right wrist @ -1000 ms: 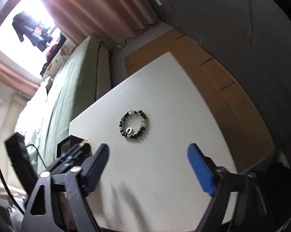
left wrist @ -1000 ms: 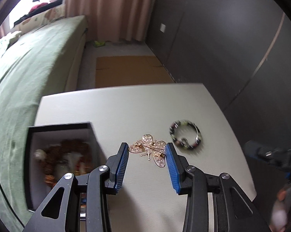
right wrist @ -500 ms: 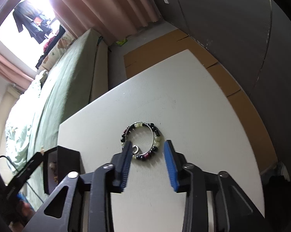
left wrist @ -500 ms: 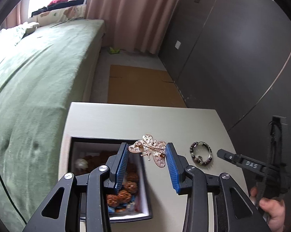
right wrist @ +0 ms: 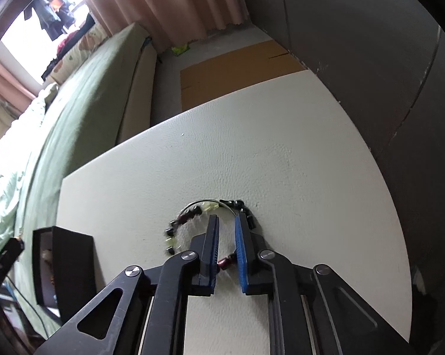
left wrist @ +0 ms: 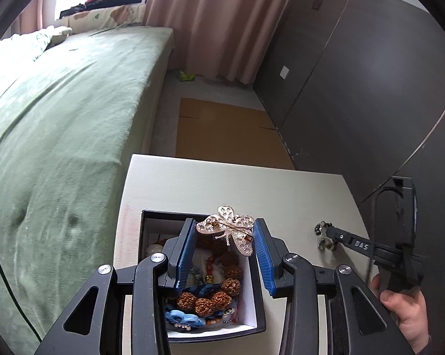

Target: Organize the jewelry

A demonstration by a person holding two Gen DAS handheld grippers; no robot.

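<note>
Brooch (left wrist: 228, 230) spans crosswise, pinched between left gripper (left wrist: 226, 254) jaws; right gripper (right wrist: 226, 251) jaws closing around bracelet (right wrist: 192, 216) beads.

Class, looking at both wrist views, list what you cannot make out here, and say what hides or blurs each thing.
- Left wrist view: the open black jewellery box is partly covered by the left claw and its gold butterfly brooch.
- Left wrist view: the beaded wire bracelet is mostly behind the closing right claw.
- Right wrist view: whether the right claw's pads press the bracelet.
</note>
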